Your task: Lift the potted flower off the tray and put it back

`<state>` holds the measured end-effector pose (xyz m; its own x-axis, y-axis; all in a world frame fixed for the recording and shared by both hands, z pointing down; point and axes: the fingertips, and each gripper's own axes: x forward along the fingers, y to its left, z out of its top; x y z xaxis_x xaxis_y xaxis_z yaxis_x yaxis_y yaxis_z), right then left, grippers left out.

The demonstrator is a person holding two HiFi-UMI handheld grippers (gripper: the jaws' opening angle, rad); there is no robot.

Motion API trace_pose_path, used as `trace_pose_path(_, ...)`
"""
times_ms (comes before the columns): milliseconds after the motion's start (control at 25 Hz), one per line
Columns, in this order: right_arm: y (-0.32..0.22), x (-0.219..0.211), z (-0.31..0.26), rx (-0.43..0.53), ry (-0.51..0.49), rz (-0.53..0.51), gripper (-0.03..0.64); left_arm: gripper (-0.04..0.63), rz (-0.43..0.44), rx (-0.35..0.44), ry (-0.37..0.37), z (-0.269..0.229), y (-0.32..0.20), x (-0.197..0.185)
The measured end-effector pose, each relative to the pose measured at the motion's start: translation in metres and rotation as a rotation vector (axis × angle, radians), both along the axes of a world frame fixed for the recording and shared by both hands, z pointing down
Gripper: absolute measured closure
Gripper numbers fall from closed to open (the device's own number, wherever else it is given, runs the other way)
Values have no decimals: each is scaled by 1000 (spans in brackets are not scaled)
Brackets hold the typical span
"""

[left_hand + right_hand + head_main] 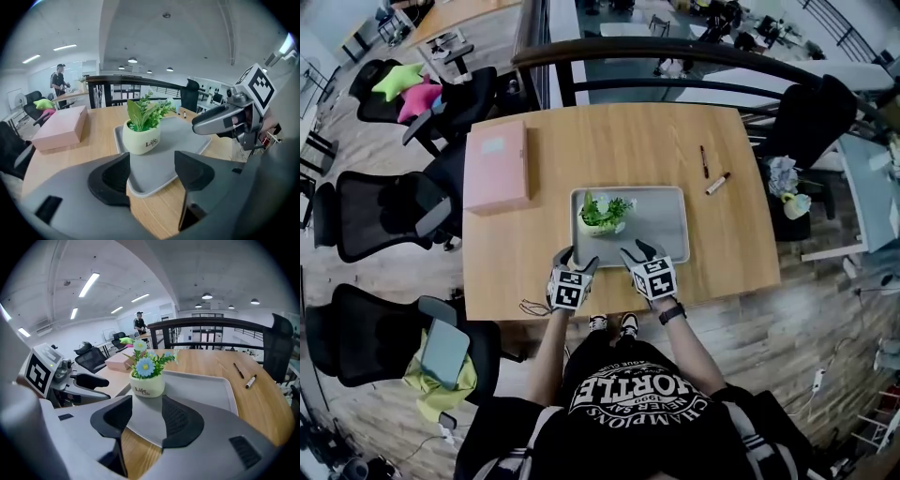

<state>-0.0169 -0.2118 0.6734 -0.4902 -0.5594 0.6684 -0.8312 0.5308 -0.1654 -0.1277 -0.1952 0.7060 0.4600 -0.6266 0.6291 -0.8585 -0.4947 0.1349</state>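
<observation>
Head view: potted flower (603, 217) upright at left end of tray (675, 246); left gripper (576, 260) and right gripper (638, 250) at near rim.
Left gripper view: jaws wide apart, empty; potted flower ahead, untouched.
Right gripper view: jaws partly apart, nothing between.
Recommended: approach level, clamp white wall below leaves, lift straight.

The potted flower (605, 216), a cream pot printed "Life" holding green leaves and pale blue blooms, stands upright at the left end of the grey rectangular tray (661, 234), mid-frame in the head view.
</observation>
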Motion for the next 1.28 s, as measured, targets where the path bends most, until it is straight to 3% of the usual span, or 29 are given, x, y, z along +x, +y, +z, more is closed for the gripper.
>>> trace_pose_path(160,13,15,-20,24,-25,43,400,296,-4,22,20,-30,17,8)
trace_pose_path(520,24,44,-82,145,-102,104,407,335,36,196,10,-106,22,26)
trace_pose_path(1000,17,63,-180,363,-123,144,478,390,52,432,54,-216,19,37)
trace_pose_path(1280,20,63,-212,423,-137,151,506,441,43,531,5,-257,20,34)
